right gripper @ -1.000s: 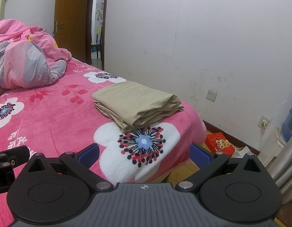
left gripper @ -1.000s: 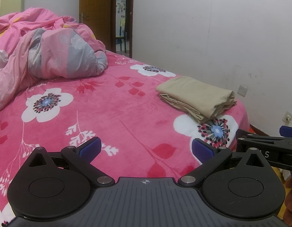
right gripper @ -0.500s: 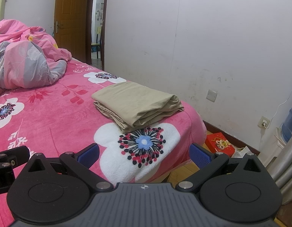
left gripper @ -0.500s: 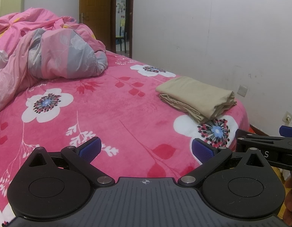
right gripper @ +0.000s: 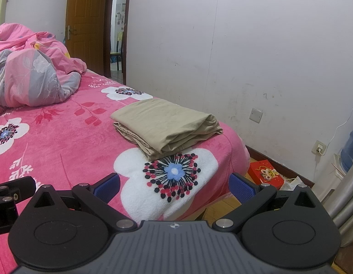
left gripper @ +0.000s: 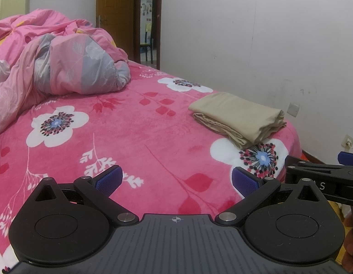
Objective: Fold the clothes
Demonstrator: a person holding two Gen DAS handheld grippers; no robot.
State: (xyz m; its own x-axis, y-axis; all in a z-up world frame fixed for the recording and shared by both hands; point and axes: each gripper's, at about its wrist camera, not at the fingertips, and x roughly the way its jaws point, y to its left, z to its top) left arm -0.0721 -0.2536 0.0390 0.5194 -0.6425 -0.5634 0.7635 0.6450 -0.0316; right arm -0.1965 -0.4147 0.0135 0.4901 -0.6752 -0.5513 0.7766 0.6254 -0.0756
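Note:
A beige garment (left gripper: 239, 117) lies folded into a flat stack on the pink flowered bed (left gripper: 135, 141), near its right edge; it also shows in the right wrist view (right gripper: 167, 125). My left gripper (left gripper: 176, 179) is open and empty, held low above the near part of the bed, well short of the garment. My right gripper (right gripper: 174, 186) is open and empty, near the bed's front right corner, also short of the garment. The right gripper's body (left gripper: 325, 180) shows at the right edge of the left wrist view.
A crumpled pink and grey quilt (left gripper: 62, 66) is heaped at the far left of the bed. A white wall (right gripper: 267, 57) runs close along the bed's right side. A red box (right gripper: 264, 171) and a water bottle (right gripper: 351, 146) sit on the floor. A wooden door (right gripper: 87, 22) stands open behind.

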